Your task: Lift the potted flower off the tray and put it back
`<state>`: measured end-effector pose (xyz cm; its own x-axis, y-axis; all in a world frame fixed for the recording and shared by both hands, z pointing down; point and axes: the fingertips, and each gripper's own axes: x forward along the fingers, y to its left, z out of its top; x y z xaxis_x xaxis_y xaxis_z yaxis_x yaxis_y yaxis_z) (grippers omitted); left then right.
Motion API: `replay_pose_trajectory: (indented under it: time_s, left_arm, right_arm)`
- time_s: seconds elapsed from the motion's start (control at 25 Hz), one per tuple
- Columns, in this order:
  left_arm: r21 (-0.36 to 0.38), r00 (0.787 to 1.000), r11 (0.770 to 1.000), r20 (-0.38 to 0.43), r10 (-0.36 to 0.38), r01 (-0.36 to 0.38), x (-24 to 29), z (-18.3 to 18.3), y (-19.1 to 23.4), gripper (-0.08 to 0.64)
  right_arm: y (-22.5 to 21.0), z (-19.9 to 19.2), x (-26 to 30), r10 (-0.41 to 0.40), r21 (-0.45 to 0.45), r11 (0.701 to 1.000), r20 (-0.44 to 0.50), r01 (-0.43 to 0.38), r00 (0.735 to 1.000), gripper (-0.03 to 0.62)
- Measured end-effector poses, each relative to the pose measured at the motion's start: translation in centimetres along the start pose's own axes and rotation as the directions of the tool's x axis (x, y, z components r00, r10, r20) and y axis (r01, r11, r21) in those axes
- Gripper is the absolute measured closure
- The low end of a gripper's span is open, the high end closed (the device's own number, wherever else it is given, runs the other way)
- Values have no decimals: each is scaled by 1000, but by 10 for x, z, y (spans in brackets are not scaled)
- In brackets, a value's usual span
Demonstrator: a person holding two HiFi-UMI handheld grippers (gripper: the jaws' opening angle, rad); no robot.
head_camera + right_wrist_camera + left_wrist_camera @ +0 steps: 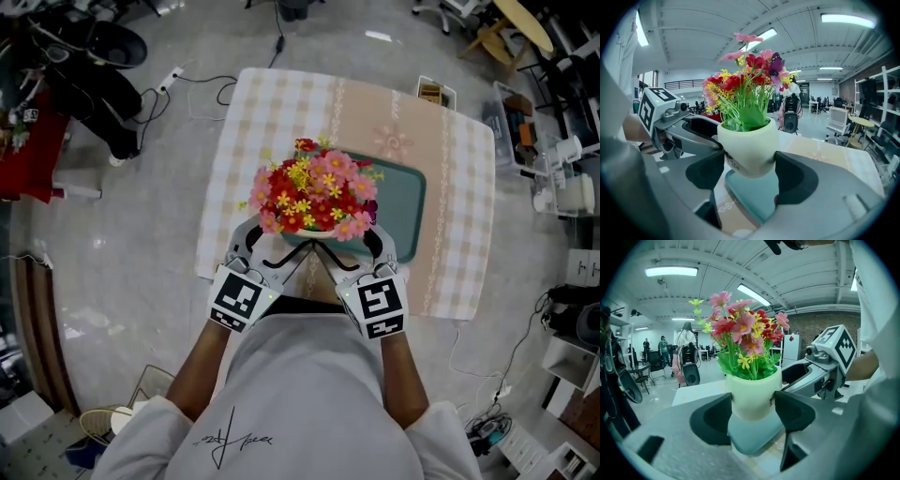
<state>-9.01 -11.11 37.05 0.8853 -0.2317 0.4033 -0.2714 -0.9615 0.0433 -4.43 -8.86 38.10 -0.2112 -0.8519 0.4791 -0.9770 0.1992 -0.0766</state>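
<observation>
- The left claw [752, 412] and the right claw [749, 171] both grasp the white pot of the potted flower [314, 195], one on each side
- The pot is held over the teal tray [401, 202] on the worktop [281, 103], a little tilted

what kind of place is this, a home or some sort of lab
Most likely a big open lab or workshop hall, not a home: a high ceiling with strip lights, a cable trailing over the bare floor, and a storage rack.
</observation>
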Motion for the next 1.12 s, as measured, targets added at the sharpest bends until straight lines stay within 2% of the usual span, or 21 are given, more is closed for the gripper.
replay_pose_trajectory:
  time_s: [1.12]
  left_arm:
    - [28,999,999,39,-26,25,-20,26,-38,272]
  right_arm:
    - [8,9,-50,-41,0,999,31,41,999,245]
